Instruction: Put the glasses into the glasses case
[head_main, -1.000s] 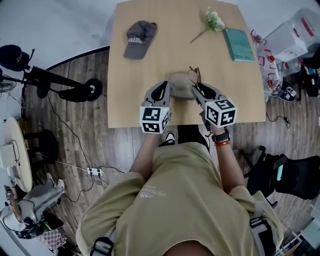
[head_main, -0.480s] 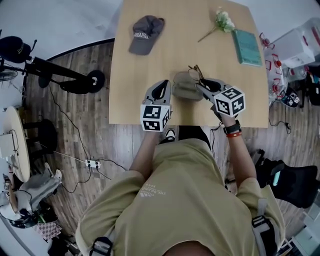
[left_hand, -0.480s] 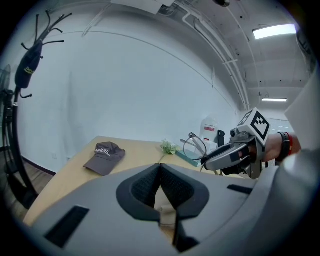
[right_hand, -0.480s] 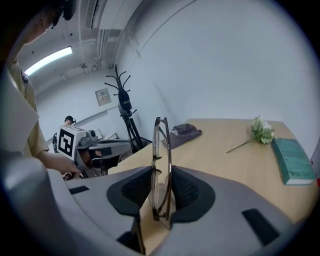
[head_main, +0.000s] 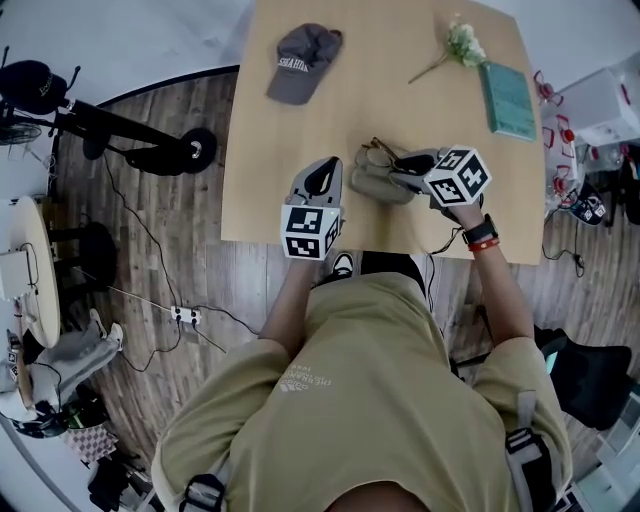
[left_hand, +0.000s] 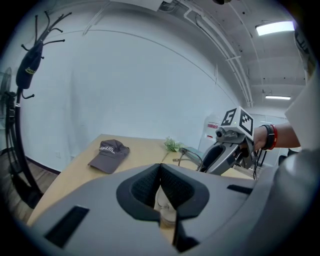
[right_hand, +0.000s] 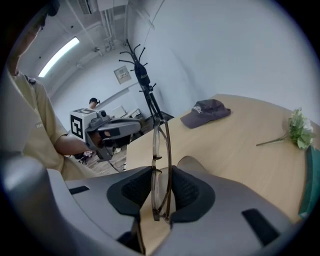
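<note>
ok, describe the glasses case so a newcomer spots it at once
On the light wooden table, look at the near edge, between the two grippers. The glasses case lies there, the left gripper shut on its left side, the right gripper holding the glasses beside it. It's the only tan, rounded pouch; the grey cap and teal book lie further back.

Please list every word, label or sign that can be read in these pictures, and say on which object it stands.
Nothing reads clearly.
Cap: white letters on the front, too blurred to read.
Shirt: small pale print on the back, too small.
Wall sign: too small.
Left cube and right cube: black-and-white square markers, no words.
</note>
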